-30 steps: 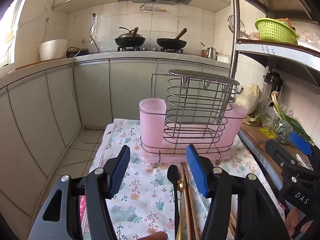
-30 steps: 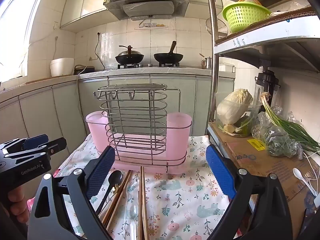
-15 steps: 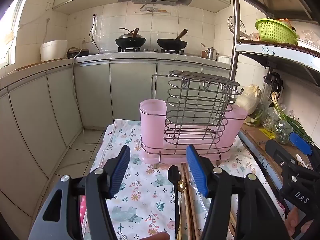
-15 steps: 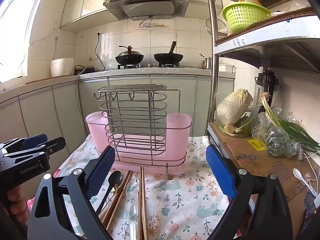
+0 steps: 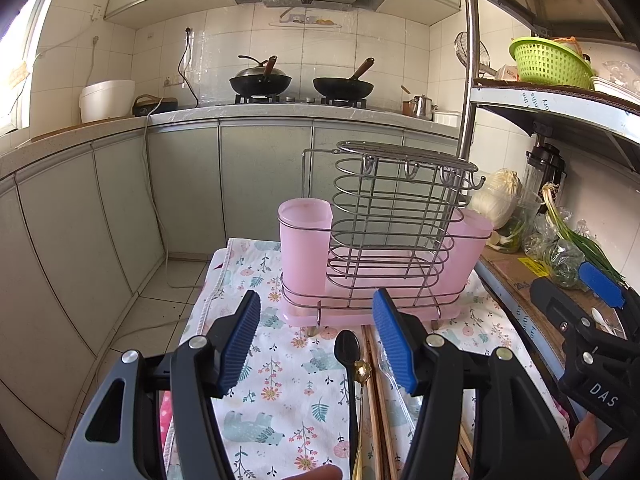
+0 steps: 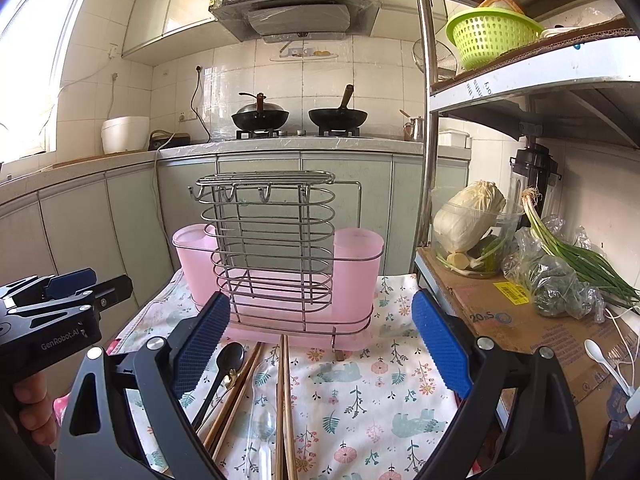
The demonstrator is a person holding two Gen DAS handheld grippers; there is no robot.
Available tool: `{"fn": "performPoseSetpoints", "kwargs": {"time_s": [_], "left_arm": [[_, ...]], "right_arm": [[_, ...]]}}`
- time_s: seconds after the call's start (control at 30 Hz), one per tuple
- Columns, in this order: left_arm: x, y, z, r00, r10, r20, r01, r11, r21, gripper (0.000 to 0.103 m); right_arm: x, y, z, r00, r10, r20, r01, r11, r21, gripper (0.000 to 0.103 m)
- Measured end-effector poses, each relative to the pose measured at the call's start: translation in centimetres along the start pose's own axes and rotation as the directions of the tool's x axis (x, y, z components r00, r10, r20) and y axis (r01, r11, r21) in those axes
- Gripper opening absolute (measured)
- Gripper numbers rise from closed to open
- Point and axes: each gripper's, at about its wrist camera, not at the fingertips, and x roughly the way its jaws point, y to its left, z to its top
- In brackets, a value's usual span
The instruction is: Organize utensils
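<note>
Almost nothing has moved in the last second; both views match. Left gripper (image 5: 316,344) and right gripper (image 6: 320,344) hover with jaws spread, empty. Black spoon (image 5: 349,356), chopsticks (image 6: 285,392) and clear spoon (image 6: 262,420) lie on the floral cloth (image 6: 360,392), just before the pink utensil rack (image 6: 276,272). Step: pre-grasp. Next: lower onto one utensil.

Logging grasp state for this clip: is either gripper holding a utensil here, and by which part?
Nothing is held. The left gripper and right gripper both have open jaws, above the black spoon and chopsticks lying on the cloth.
</note>
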Motion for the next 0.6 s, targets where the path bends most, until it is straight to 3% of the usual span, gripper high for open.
{"fn": "performPoseSetpoints", "kwargs": {"time_s": [0.6], "left_arm": [[0.25, -0.15, -0.64, 1.0, 0.003, -0.003, -0.003, 1.0, 0.003, 0.058]], "right_arm": [[-0.44, -0.01, 0.16, 1.0, -0.001, 0.014, 0.001, 1.0, -0.006, 0.093]]}}
